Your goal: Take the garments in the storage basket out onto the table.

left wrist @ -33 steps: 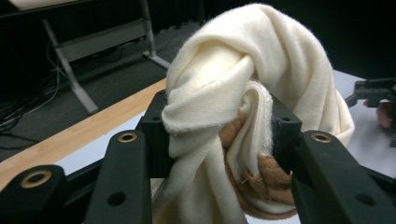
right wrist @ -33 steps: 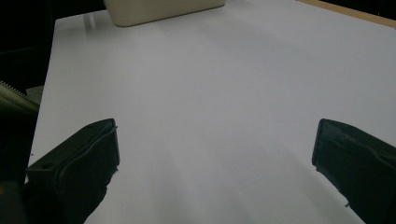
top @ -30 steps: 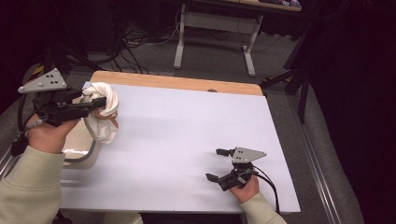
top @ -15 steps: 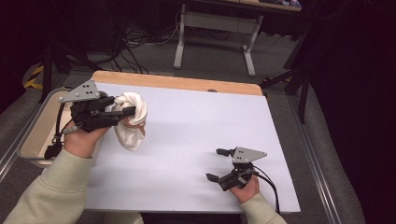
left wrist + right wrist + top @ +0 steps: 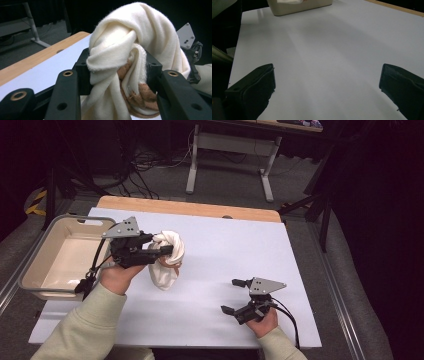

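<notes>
Cloth (image 5: pixel 167 257) hangs bunched in the left gripper (image 5: pixel 161 251), pinched tight above the white table (image 5: pixel 225 250) beside the bin (image 5: pixel 60 255); lower it gently, then let go, while the right gripper (image 5: pixel 235 296) rests spread

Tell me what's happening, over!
Left gripper jaws clamped on cream cloth bundle, hanging above white table. Right gripper jaws open, empty. Tub left; nothing blocking.
</notes>
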{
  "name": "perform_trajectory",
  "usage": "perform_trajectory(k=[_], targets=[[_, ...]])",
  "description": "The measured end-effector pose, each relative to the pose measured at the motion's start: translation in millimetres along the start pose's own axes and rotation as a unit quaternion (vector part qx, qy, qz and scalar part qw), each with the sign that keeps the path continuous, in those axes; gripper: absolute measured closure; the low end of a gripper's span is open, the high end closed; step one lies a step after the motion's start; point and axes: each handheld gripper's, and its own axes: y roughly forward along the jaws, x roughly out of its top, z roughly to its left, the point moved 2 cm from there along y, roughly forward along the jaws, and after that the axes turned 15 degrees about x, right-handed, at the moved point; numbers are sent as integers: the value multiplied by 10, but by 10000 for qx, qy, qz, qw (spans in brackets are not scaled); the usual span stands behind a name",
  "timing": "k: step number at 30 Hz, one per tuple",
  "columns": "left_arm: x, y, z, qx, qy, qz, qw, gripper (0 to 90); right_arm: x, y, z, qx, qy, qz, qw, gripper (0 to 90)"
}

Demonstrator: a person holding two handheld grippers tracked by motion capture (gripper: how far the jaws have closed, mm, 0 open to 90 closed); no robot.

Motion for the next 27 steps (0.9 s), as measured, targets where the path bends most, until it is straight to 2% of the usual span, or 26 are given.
perform_trajectory(k=[6,8,10,11,13,14,22,24,27], targets=[[-89,123,-78,-169,-158,-126,9997,542,0,1,-2,6,3,1,10000,9],[-142,222,-144,-204,-89,-42,9997,541,0,1,-1,11,-5,0,10000,9],[-163,255,-171,-226,-78,-48,9997,541,1,1,0,13,-6,3,10000,9],[-206,330,-223,-242,1,-60,9997,540,1,2,1,17,-8,3,10000,9],[-227,365,-247,-216,56,-47,9997,536,1,2,2,18,-9,4,10000,9],[-259,428,-288,-163,181,11,9997,535,1,1,2,23,-12,6,10000,9],[-414,604,-343,-113,135,63,9998,529,0,1,0,30,-12,5,10000,9],[-458,640,-331,-80,149,193,9997,528,-1,0,-1,29,-8,4,10000,9],[-530,684,-301,-3,173,263,9995,527,-1,-1,-3,31,2,3,10000,9]])
